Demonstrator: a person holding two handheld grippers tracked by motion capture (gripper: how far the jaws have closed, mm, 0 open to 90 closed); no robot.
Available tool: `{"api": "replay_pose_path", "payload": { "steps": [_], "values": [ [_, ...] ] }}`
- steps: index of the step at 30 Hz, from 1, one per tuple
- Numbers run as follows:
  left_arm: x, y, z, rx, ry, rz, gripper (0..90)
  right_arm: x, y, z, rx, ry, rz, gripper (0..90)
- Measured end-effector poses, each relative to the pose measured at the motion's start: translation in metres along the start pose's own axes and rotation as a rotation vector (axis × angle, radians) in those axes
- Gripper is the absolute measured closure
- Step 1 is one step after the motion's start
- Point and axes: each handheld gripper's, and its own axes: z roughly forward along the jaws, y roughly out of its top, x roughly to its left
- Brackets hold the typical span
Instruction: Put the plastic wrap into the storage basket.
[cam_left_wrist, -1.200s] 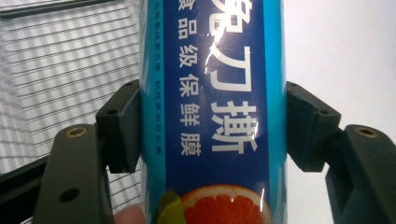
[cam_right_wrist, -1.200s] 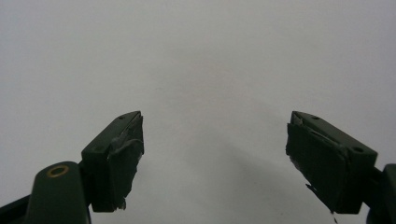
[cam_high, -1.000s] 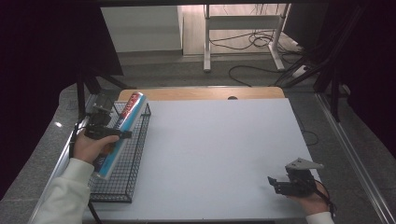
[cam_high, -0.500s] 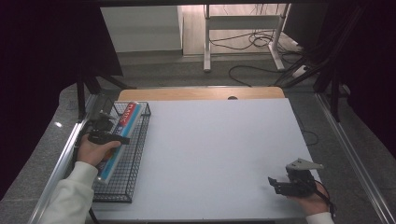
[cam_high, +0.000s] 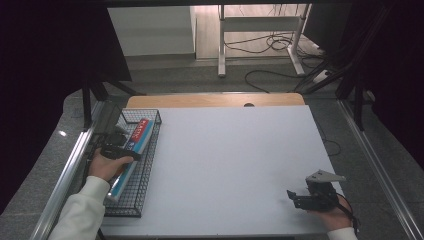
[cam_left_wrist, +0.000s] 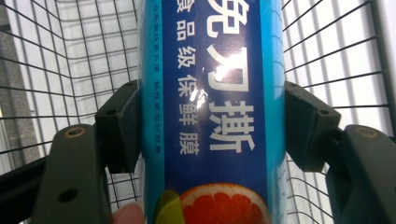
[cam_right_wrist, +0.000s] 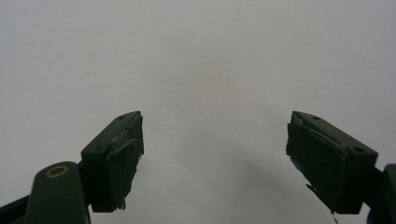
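Your cling film box (cam_high: 131, 152): long, blue, white Chinese lettering, orange-slice picture. Lies lengthwise in the wire basket (cam_high: 150, 150) at the bench's left edge, clamped across its width.

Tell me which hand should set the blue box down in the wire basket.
Left. The left gripper is shut on the blue box right over the wire basket. The right gripper idles open at the table's opposite corner.

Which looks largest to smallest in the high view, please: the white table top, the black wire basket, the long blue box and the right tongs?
1. White table top.
2. Black wire basket.
3. Long blue box, lying in the basket and partly hidden by the left hand.
4. Right tongs, though they sit nearer the camera, which flatters them.
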Motion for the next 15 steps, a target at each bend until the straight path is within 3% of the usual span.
{"api": "replay_pose_path", "payload": {
  "steps": [1, 5, 6, 8, 11, 14, 15],
  "values": [
    [-0.001, 0.0, 0.001, -0.018, -0.007, -0.026, 28.0, 0.0, 0.0, 0.0, 0.002, 0.001, -0.001, 19.7],
    [-0.005, 0.002, -0.029, -0.153, -0.022, -0.03, 23.1, 0.0, 0.0, 0.001, 0.003, 0.002, -0.001, 19.7],
    [-0.01, 0.003, -0.04, -0.182, -0.029, -0.012, 19.0, 0.001, 0.0, 0.001, 0.004, 0.001, -0.001, 19.6],
    [-0.013, 0.003, -0.045, -0.195, -0.041, -0.001, 17.3, 0.001, 0.0, 0.0, 0.003, 0.001, -0.001, 19.6],
    [-0.02, 0.0, -0.056, -0.259, -0.074, 0.029, 14.4, 0.001, 0.0, 0.0, -0.001, 0.001, 0.001, 19.6],
    [-0.027, -0.004, -0.062, -0.294, -0.127, 0.095, 12.0, 0.002, 0.0, -0.001, -0.015, -0.003, 0.0, 19.7],
    [-0.029, -0.006, -0.064, -0.326, -0.134, 0.116, 12.0, 0.002, 0.001, -0.001, -0.026, -0.008, -0.01, 19.7]
  ]
}}
